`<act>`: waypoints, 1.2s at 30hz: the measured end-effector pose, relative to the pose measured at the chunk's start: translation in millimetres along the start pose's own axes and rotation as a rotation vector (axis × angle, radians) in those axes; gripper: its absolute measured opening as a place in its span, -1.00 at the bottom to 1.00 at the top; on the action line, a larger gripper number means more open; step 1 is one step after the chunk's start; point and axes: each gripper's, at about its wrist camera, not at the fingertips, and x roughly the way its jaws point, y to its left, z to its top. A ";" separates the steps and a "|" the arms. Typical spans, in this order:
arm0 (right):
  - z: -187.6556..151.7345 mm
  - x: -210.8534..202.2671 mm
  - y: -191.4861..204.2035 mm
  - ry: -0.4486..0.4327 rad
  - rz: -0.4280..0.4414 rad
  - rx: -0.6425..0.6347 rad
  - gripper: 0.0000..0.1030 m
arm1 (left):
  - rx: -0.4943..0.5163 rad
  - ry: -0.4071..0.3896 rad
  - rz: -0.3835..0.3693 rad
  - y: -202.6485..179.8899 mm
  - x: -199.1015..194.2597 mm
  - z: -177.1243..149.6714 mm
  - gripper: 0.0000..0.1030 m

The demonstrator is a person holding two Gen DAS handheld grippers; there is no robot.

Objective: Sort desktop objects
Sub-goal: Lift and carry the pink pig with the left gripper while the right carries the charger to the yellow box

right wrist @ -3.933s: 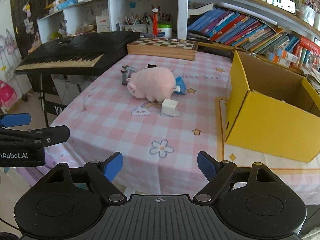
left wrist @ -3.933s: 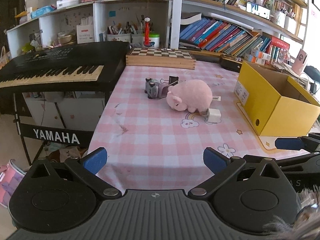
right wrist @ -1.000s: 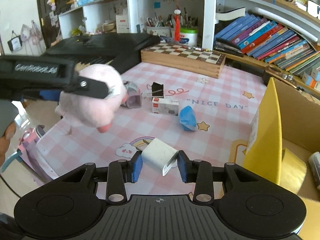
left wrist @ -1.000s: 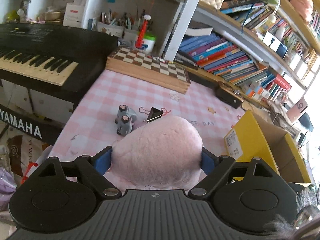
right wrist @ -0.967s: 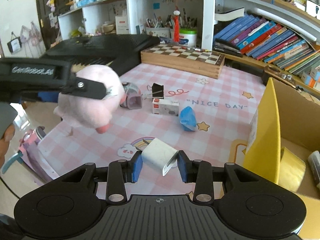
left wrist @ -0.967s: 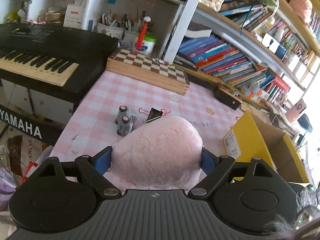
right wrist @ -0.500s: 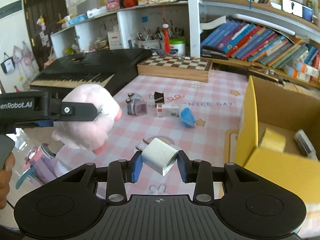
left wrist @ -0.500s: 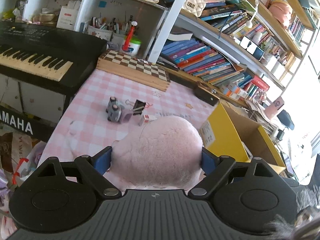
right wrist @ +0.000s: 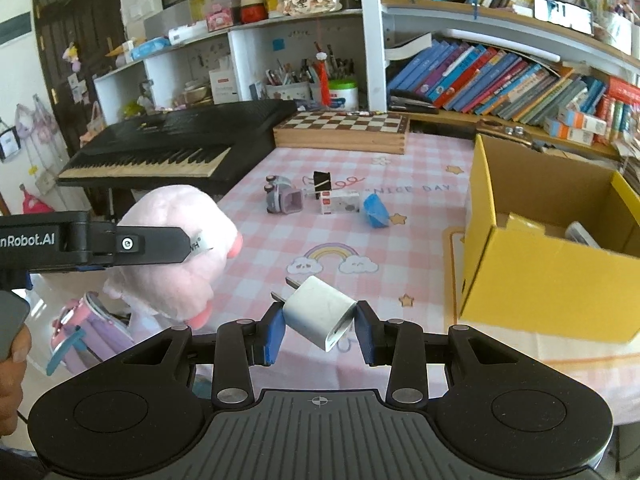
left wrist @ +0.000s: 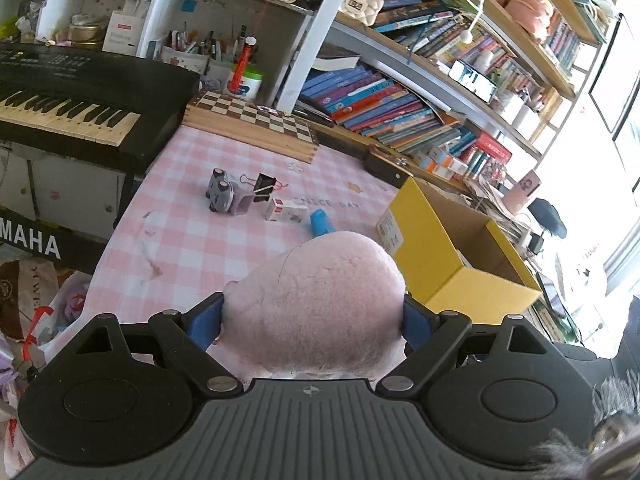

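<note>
Mid-sort: left gripper (left wrist: 312, 320) jaws clamp pink plush (left wrist: 316, 304), right gripper (right wrist: 320, 326) jaws pinch white charger (right wrist: 320, 316), neither yet in yellow box (right wrist: 532, 284); small items remain on counter (right wrist: 420, 240).

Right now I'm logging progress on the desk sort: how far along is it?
Partly done: the yellow box already holds a few items. In hand: the left gripper grips the pink plush, the right gripper the white charger. Left on the table: toy car, binder clip, small carton, blue object.
</note>
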 end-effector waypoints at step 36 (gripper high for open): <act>-58.7 -62.3 -1.5 0.013 -0.210 0.178 -0.28 | 0.137 0.109 -0.193 -28.1 -8.4 -34.3 0.70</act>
